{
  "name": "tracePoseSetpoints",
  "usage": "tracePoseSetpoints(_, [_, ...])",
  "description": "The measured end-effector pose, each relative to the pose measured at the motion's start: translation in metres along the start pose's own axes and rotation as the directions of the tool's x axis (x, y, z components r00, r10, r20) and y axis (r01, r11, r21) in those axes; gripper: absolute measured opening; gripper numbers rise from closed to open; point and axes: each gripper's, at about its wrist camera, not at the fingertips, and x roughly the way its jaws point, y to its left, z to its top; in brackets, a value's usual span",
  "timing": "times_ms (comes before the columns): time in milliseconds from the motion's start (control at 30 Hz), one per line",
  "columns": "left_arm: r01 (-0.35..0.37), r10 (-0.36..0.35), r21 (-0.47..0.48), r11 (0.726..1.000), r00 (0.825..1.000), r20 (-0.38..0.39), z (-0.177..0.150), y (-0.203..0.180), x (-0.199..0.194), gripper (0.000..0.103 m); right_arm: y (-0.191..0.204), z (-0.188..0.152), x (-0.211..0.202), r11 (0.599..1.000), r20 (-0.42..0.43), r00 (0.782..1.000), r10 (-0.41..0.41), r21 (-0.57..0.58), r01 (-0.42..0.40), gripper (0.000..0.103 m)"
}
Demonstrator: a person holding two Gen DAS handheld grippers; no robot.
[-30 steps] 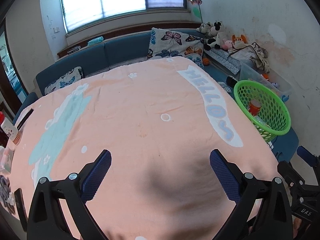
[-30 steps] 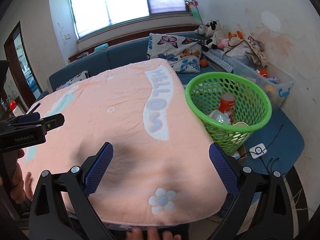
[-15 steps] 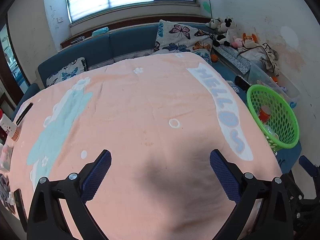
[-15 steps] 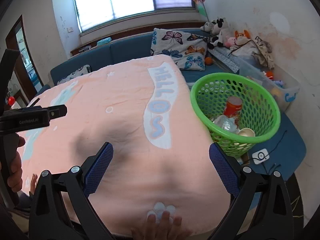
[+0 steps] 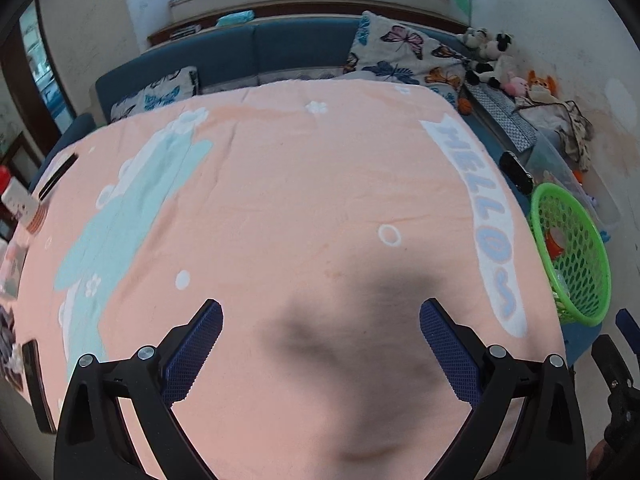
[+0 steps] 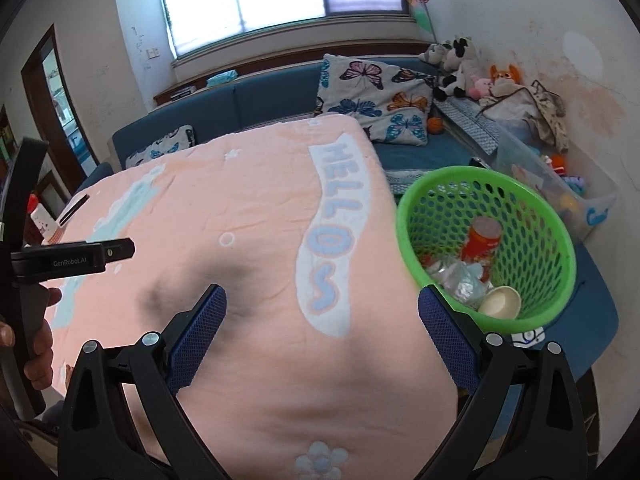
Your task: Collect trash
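Observation:
A green mesh basket (image 6: 416, 216) stands beside the right edge of the table; it also shows in the left wrist view (image 5: 600, 256). In it lie a red can (image 6: 482, 240), crumpled clear plastic (image 6: 456, 280) and a cream cup (image 6: 500, 302). My left gripper (image 5: 320, 324) is open and empty above the pink tablecloth (image 5: 300, 200). My right gripper (image 6: 322, 312) is open and empty above the cloth's near right part (image 6: 248, 200), just left of the basket.
A blue sofa (image 5: 256, 52) with butterfly cushions (image 6: 376, 96) runs behind the table. Plush toys (image 6: 456, 64) and a clear storage bin (image 6: 560, 184) sit at the right wall. A dark flat device (image 5: 34, 380) and a white box (image 5: 18, 204) lie at the table's left edge.
Both grippers have risen and pulled back, so the table and basket look smaller and farther. Both stay open and empty.

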Motion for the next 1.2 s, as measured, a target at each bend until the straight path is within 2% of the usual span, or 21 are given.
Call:
tracePoseSetpoints(133, [0.022,-0.022,-0.013,1.0,0.999,-0.046,-0.009,0.006,0.009,0.096,0.006,0.001,0.0,1.0,0.014,1.0,-0.007,-0.026,0.008,0.096])
tracePoseSetpoints(233, [0.016,-0.016,-0.001,1.0,0.999,-0.031,-0.015,0.008,0.009,0.096,0.008,-0.003,0.005,1.0,0.006,1.0,-0.007,-0.025,0.008,0.096])
tracePoseSetpoints(400, [0.051,-0.051,0.0,0.999,0.998,-0.028,-0.025,0.006,0.016,0.096,0.014,-0.012,0.008,0.999,0.003,0.999,-0.033,-0.04,0.034,0.096])
tracePoseSetpoints(633, [0.034,-0.036,0.039,0.999,0.998,0.056,-0.028,0.001,0.001,0.096,0.021,-0.017,0.005,0.997,0.031,0.998,-0.053,-0.048,0.054,0.096])
tracePoseSetpoints(933, [0.015,-0.024,0.103,0.995,0.995,0.093,-0.045,-0.009,-0.002,0.096,0.023,-0.029,0.009,0.998,0.031,0.999,-0.042,-0.044,0.044,0.096])
tracePoseSetpoints(1100, [0.007,-0.026,0.132,0.991,0.99,0.141,-0.047,-0.017,-0.011,0.096,0.019,-0.033,0.008,0.998,0.034,0.998,-0.053,-0.035,0.054,0.096])
tracePoseSetpoints(1200, [0.008,-0.03,0.152,0.988,0.989,0.142,-0.051,-0.022,-0.01,0.096,0.014,-0.037,0.008,0.997,0.032,0.997,-0.067,-0.025,0.068,0.096])
